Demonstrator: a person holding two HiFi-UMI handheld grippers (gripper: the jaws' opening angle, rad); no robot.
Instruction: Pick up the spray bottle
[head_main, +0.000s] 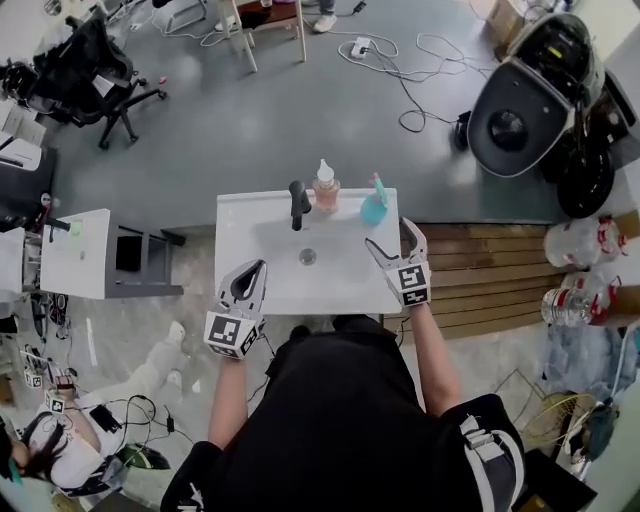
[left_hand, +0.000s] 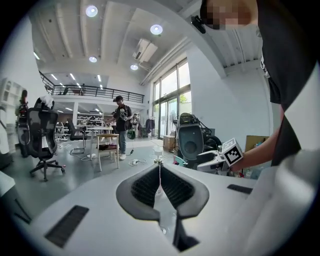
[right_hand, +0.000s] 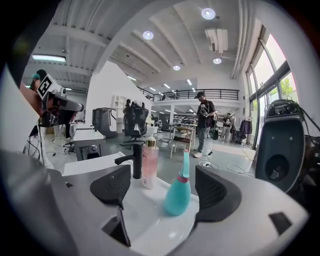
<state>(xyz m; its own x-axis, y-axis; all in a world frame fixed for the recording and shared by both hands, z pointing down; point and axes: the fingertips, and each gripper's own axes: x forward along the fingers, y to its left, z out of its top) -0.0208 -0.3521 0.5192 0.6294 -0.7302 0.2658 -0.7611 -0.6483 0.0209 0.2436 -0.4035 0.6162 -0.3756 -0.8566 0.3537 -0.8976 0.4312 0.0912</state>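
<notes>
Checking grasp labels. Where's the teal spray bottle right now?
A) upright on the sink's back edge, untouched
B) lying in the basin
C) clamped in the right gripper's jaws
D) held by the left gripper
A: the teal spray bottle stands upright on the back edge of the sink, beside the pink soap bottle. The right gripper has its jaws apart and not touching it.

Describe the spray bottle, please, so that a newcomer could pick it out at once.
Find the white sink in front of the person. Along its back edge stand a black tap, a soap bottle and, at the right end, the spray bottle. It alone is teal, its round body narrowing to a thin neck; the soap bottle is pink.
</notes>
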